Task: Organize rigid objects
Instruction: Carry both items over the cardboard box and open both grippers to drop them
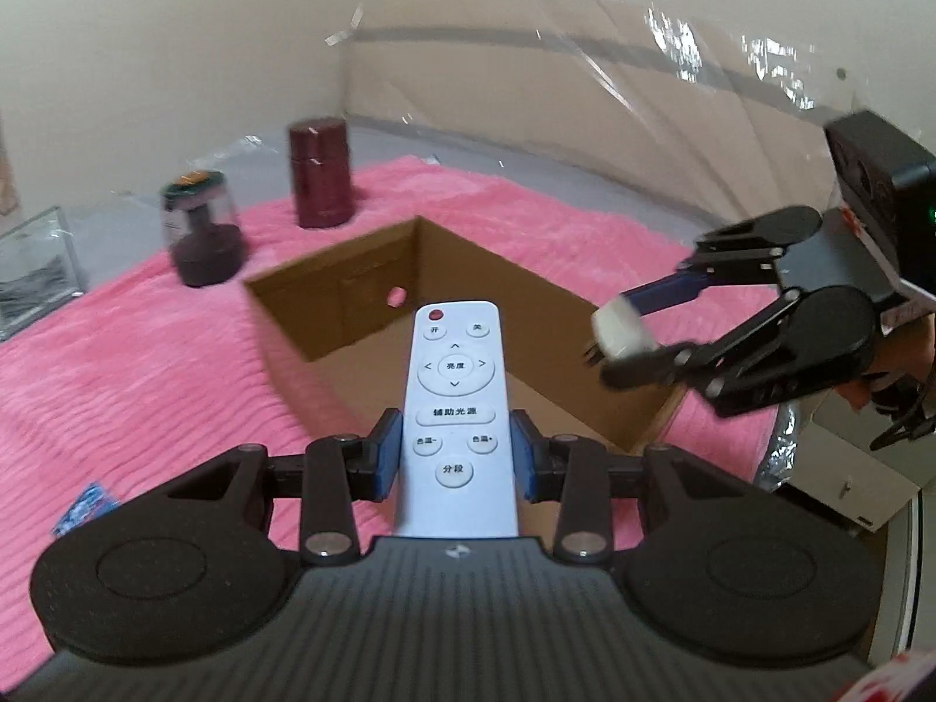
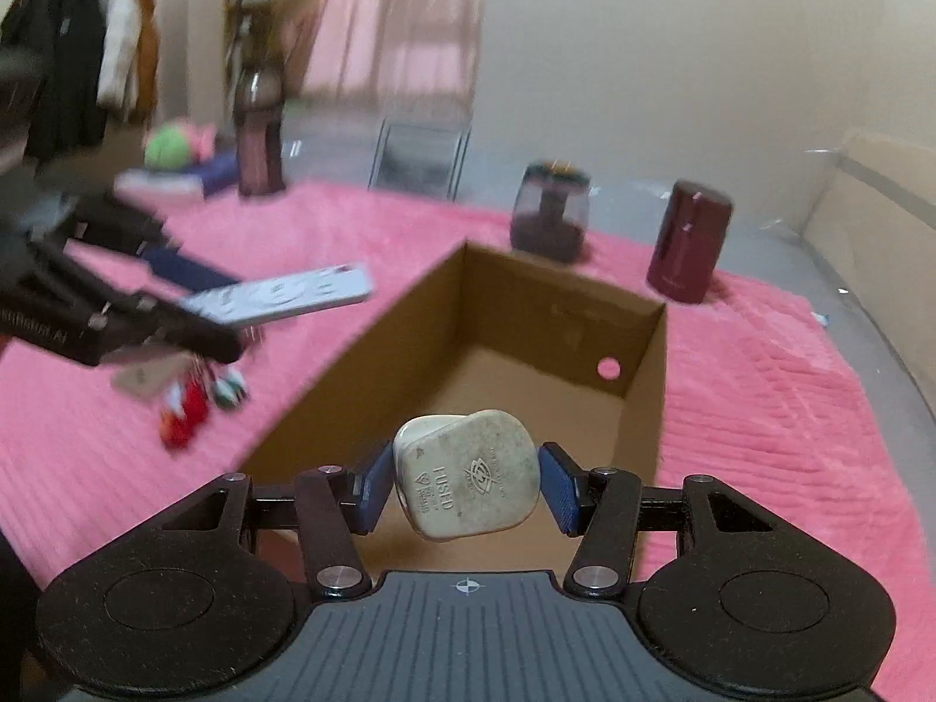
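My left gripper (image 1: 456,456) is shut on a white remote control (image 1: 455,403) and holds it above the near edge of an open cardboard box (image 1: 351,316). My right gripper (image 2: 465,488) is shut on a white fused plug (image 2: 468,482) and holds it over the near end of the same box (image 2: 643,362). The box looks empty inside. The right gripper with the plug (image 1: 623,330) shows at the right in the left wrist view. The left gripper with the remote (image 2: 281,295) shows at the left in the right wrist view.
The box sits on a pink fluffy blanket (image 1: 117,362). A dark red canister (image 1: 320,175) and a dark jar with a green lid (image 1: 202,234) stand behind it. A small red and green trinket (image 2: 193,403) lies left of the box. A clear case (image 1: 35,275) is at the far left.
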